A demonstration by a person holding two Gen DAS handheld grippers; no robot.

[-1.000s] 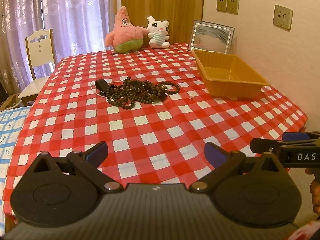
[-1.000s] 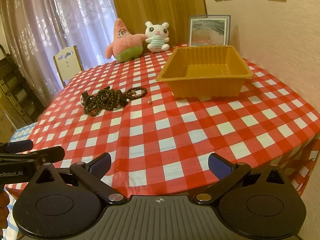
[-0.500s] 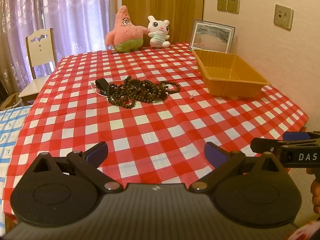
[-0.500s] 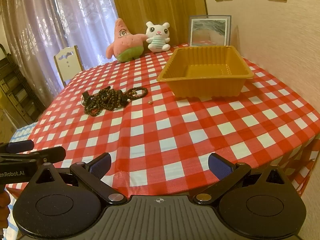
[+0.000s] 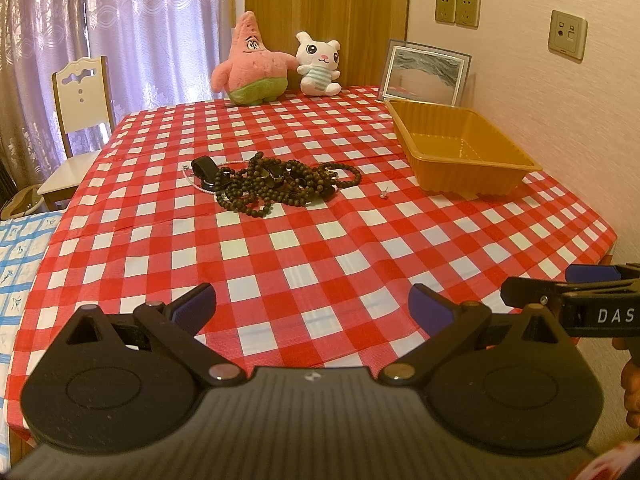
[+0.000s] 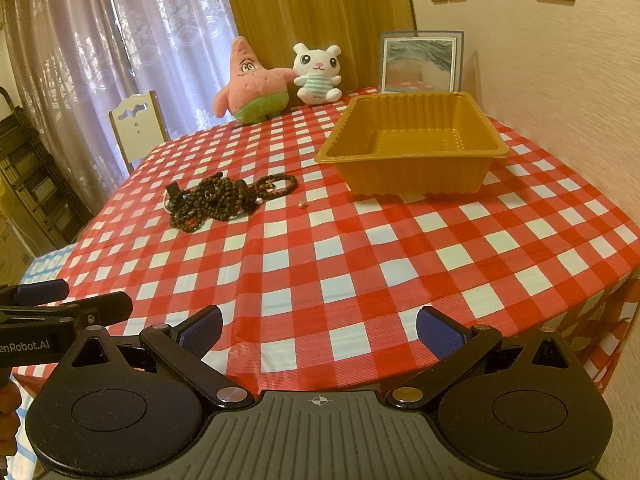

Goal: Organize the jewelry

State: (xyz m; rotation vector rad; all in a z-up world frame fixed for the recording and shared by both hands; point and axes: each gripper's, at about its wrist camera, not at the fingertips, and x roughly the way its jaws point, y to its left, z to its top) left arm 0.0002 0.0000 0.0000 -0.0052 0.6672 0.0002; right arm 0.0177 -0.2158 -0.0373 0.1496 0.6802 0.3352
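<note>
We hold both tongs back at the near edge of the bench [image 5: 280,248], off the cloth: the left tongs [image 5: 312,306] are spread wide with nothing between them, and the right tongs [image 6: 318,326] are spread the same way and just as empty. Nothing is picked up yet, so the step in hand looks to us like the first reach for the jewelry. To do it well, we judge it best to come down on an outer loop of the bead pile [image 5: 276,186] rather than into its middle, since the strands lie tangled over one another and a central grab would likely drag the whole heap. We would lift slowly and let the free tongs pin the rest if strands cling. The pile lies in the middle of the bench, left of the orange tray [image 6: 412,148] and well apart from it. It is made of dark brown round beads in several loops, with a black clip-like piece [image 5: 204,168] at its left end and a thin pale strand there. A tiny earring-like item [image 6: 302,203] sits alone between pile and tray; it is too small to identify. The tray stands empty.
</note>
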